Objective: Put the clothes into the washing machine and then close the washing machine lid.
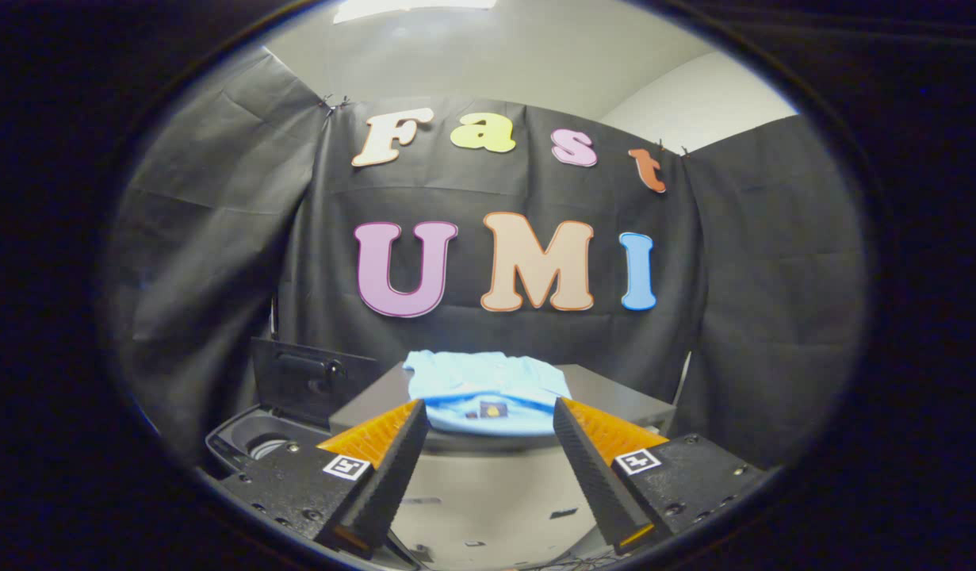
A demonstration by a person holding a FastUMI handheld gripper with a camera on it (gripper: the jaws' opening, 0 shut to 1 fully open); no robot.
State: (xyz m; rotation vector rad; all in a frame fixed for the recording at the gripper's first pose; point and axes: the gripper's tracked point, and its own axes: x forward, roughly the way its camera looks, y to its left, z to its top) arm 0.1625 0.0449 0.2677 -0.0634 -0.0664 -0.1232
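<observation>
A light blue piece of clothing (488,388) lies folded on top of a grey cabinet (614,400), just ahead of my fingers. My gripper (491,420) is open, its fingers spread wide on either side of the garment's near edge, not touching it. To the left and lower stands the washing machine (250,436), its dark lid (305,381) raised upright and its round drum opening showing behind my left finger.
Black cloth walls close the booth behind and on both sides. The cabinet's pale front panel (488,500) faces me between the fingers. The washer sits close against the cabinet's left side.
</observation>
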